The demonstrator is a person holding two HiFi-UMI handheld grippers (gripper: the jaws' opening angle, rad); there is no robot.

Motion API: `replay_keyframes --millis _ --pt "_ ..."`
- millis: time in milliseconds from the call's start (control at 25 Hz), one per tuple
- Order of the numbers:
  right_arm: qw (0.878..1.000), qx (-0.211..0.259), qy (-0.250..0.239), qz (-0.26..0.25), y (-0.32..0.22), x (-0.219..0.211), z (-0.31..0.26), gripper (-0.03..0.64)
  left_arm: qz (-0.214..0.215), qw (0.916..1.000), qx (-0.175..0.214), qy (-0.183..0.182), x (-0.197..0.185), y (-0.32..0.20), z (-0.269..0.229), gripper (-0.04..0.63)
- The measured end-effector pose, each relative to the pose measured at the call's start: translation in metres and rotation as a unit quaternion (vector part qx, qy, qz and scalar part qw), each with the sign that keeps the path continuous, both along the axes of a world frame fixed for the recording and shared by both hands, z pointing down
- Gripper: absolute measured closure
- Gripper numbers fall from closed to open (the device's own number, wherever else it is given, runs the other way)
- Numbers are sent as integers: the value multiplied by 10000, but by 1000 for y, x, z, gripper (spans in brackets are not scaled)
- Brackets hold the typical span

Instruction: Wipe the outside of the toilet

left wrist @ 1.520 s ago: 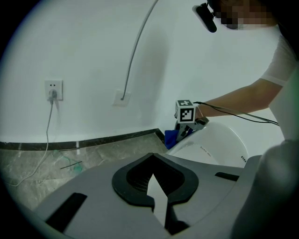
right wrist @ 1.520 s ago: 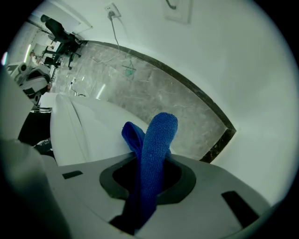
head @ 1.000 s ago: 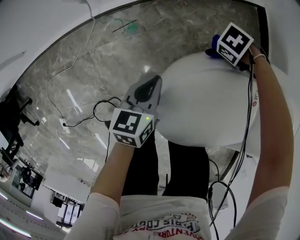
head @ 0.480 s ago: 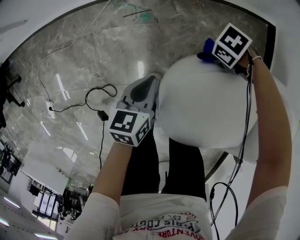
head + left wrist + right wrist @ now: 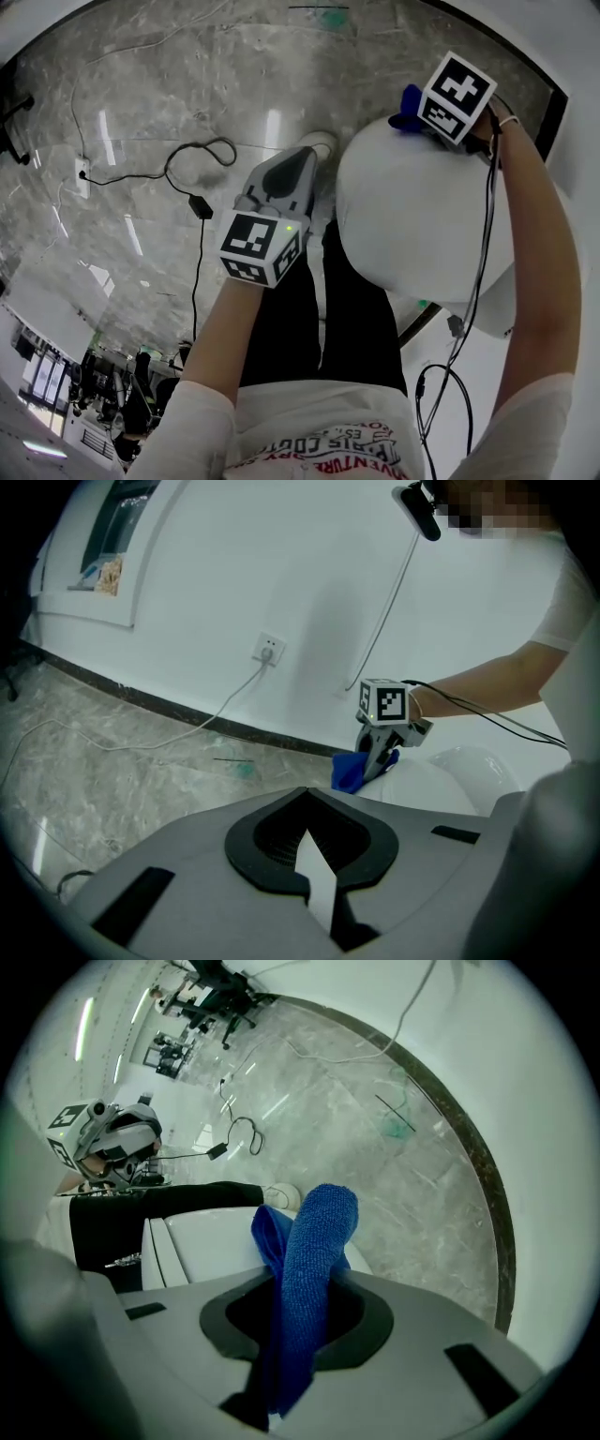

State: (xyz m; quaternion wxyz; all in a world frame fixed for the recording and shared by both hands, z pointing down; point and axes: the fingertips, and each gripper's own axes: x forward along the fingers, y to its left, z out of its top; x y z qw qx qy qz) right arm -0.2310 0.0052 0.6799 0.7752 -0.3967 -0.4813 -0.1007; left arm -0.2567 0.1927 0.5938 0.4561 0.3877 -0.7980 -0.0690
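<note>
Two tongs are in use, one in each hand. The right tongs (image 5: pixel 419 114) are clamped on a blue cloth (image 5: pixel 314 1251). The cloth runs up between the jaws as a thick folded roll and stands out past their tips, with a looser flap hanging to its left. These tongs are held at the far end of the white toilet (image 5: pixel 422 216), and the cloth end is pressed against the rounded top edge there. In the left gripper view the cloth bunches just under the right tongs' tips, touching the toilet's white curve.

The left tongs (image 5: pixel 302 161) hold nothing. Their jaws are drawn together, with only a thin pale sliver showing between them. They hang in the air beside the toilet, off its left flank and apart from it, pointing toward the right tongs and the white wall (image 5: pixel 281 564) beyond.

The toilet's lid is down, and most of its smooth top lies between the two tongs, nearer the right pair. Below the left tongs is a grey marbled floor (image 5: pixel 187 112). A white shoe (image 5: pixel 317 145) sits just ahead of their tips, close to the toilet's base. A black cable (image 5: pixel 199 202) loops across the floor off to the left of the left tongs. Past the right tongs a socket (image 5: pixel 269 649) is set in the wall, and a white lead drops from it to the floor along a dark skirting strip.
</note>
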Motion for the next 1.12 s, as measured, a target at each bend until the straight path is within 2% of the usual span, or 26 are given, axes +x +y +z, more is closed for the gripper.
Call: replay_keyframes --millis 440,560,760,920,1120 --pt "9972 -137 -147 -721 69 7 -5 541 -448 9987 -55 -255 28 61 -4 589" --pt "9929 -302 -203 -1135 92 15 -7 541 -631 9974 -111 -315 39 78 -4 589" --pt "9778 -686 -96 -1977 140 35 -8 541 -1110 9933 -130 -304 62 109 0 589" --pt "9641 -686 101 -2563 165 52 -6 541 -1481 9885 -140 -275 83 130 3 589" --pt "9404 -700 247 -3320 186 76 -3 541 -1866 9819 -219 -219 110 153 8 589"
